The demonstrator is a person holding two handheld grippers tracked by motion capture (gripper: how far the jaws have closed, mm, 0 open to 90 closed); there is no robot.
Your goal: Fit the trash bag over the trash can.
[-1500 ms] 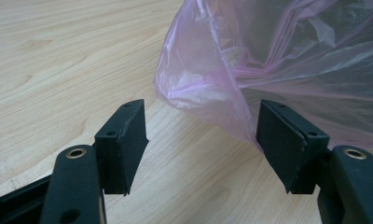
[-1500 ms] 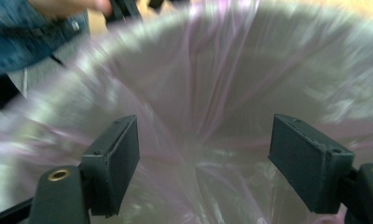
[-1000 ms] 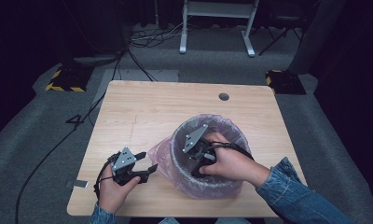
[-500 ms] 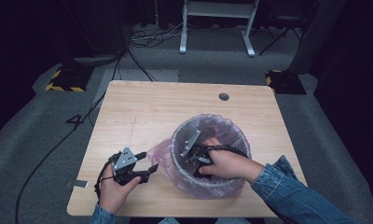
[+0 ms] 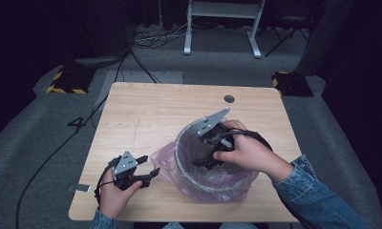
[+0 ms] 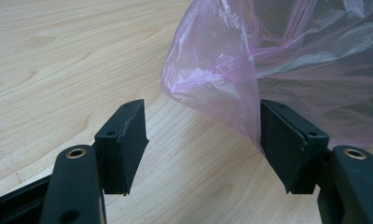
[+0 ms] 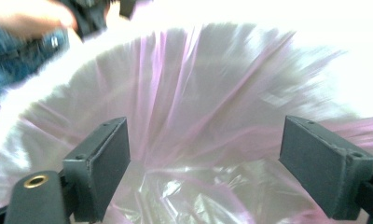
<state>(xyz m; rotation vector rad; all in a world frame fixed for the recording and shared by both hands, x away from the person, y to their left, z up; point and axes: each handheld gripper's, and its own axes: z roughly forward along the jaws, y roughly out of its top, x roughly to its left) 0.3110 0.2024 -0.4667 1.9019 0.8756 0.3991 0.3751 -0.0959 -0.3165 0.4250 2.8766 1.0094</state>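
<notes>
Lining a bin, both sets of jaws spread wide, gripping nothing.
Right gripper (image 5: 206, 155) reaches down inside the pink bag (image 5: 167, 164) lining the bin (image 5: 217, 188); left gripper (image 5: 148, 167) rests on the table (image 5: 146, 109), one jaw touching the bag's loose overhang.

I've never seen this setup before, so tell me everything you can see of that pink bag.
The pink bag is thin, see-through, crinkled plastic lining a round bin on the wooden table. Its top folds over the rim, and loose film bulges out on the left. The right hand-held gripper reaches inside, open; the open left hand-held gripper has one jaw against the bulge.
</notes>
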